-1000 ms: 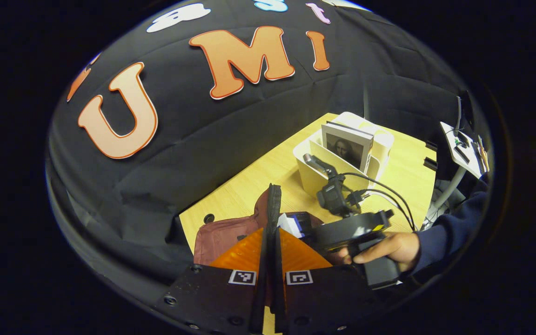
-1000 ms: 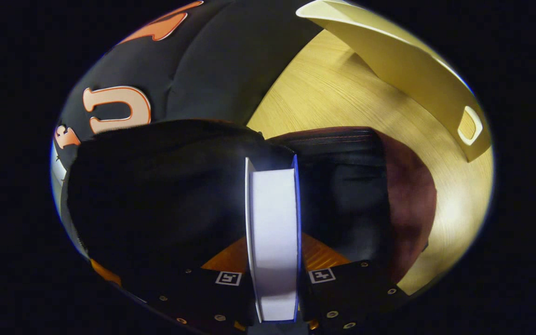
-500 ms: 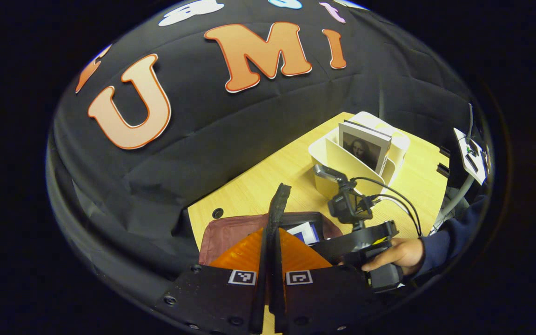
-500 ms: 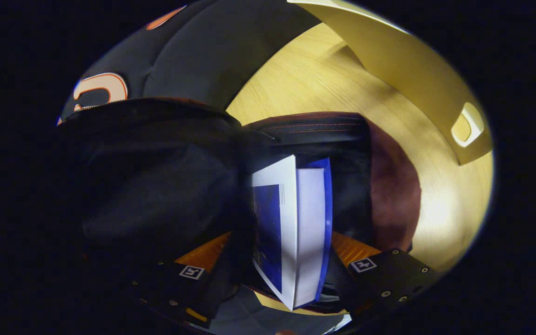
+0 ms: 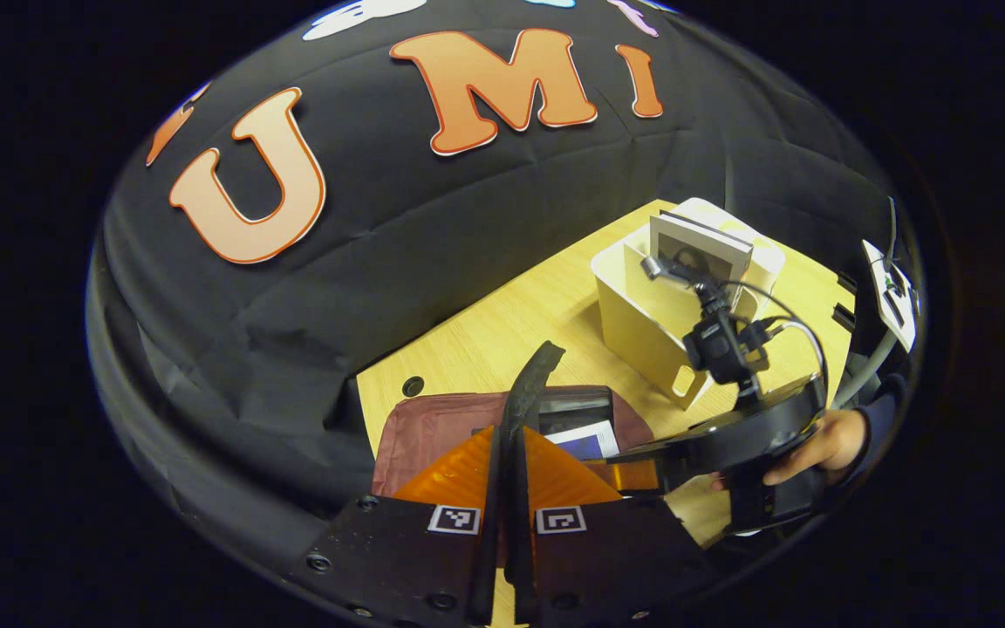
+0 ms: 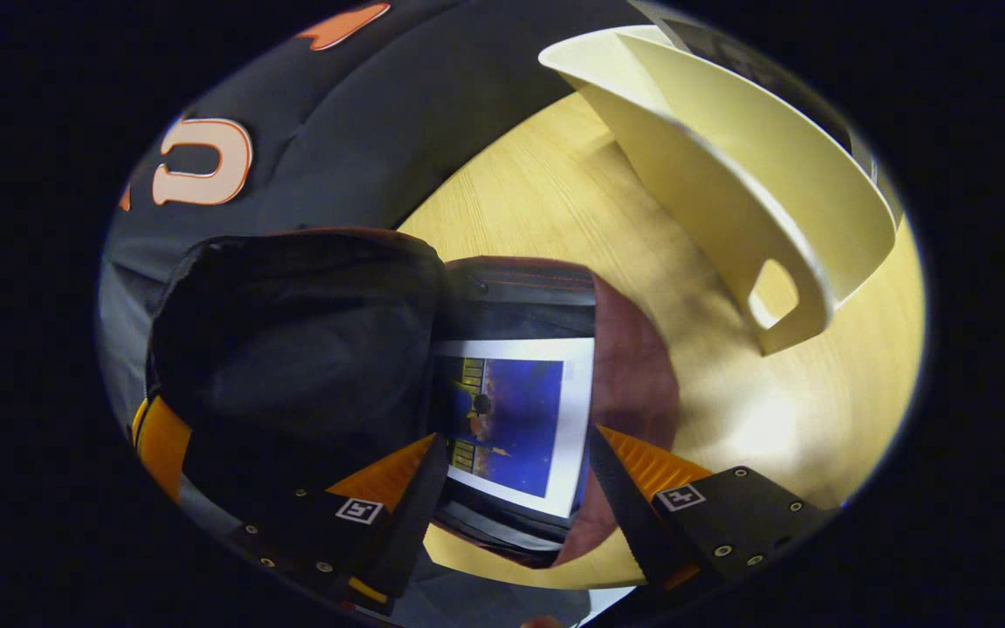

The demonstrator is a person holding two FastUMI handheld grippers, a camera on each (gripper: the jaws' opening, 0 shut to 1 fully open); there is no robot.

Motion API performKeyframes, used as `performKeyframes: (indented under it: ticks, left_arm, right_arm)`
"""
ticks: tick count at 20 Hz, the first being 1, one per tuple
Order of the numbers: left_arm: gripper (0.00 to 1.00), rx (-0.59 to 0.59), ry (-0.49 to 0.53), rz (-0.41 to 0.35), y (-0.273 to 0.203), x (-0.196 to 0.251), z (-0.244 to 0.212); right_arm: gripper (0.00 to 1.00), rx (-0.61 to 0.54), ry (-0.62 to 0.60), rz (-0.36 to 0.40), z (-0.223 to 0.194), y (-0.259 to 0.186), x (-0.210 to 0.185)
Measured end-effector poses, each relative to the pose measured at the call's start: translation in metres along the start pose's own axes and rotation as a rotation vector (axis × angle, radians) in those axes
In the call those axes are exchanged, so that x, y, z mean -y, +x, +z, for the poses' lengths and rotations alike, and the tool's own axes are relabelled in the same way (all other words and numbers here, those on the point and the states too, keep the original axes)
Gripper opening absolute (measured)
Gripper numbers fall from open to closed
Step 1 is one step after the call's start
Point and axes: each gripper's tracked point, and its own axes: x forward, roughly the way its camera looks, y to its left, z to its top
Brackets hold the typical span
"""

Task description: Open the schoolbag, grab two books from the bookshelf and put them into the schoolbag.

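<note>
Spanning the lower scene, a pale wooden table [image 5: 502, 323] carries everything else, with the black booth wall behind it. A maroon schoolbag [image 5: 441, 427] lies flat on the table with its mouth open; its dark flap [image 6: 293, 349] is raised on edge, appearing as a broad dark panel in the right gripper view and as a thin upright strip [image 5: 530, 384] in the left gripper view. A cream bookshelf [image 5: 655, 323], a divided file-box form with a cut-out handle [image 6: 771, 296] in its side, stands on the table near the bag, apart from it. One book [image 5: 701, 253] with a portrait cover stands upright in the shelf. A second book [image 6: 511, 423], blue-covered with a white margin, lies flat inside the bag's opening, partly under the lifted flap.

The left gripper [image 5: 507, 488] is clenched on the flap's edge, both fingers pressed against the dark strip that rises between them. The right gripper [image 6: 511, 484] is released: its fingers stand well apart, one on each side of the blue book, neither touching it. In the left gripper view the right gripper's body [image 5: 729, 436] is over the bag's near side, held by a hand [image 5: 825, 445] in a dark sleeve, with its camera and cables above.
</note>
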Motion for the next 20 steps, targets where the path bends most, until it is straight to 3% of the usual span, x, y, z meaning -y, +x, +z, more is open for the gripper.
performKeyframes:
  ticks: [13,20]
  left_arm:
    - [0.09,-0.009,-0.019,0.009,0.011,0.017,-0.01]
    - [0.09,-0.016,-0.035,0.019,0.016,0.02,-0.014]
  right_arm:
    - [0.98,0.062,-0.334,-0.234,0.061,-0.133,0.092]
    - [0.98,0.099,-0.465,-0.364,0.137,-0.202,0.13]
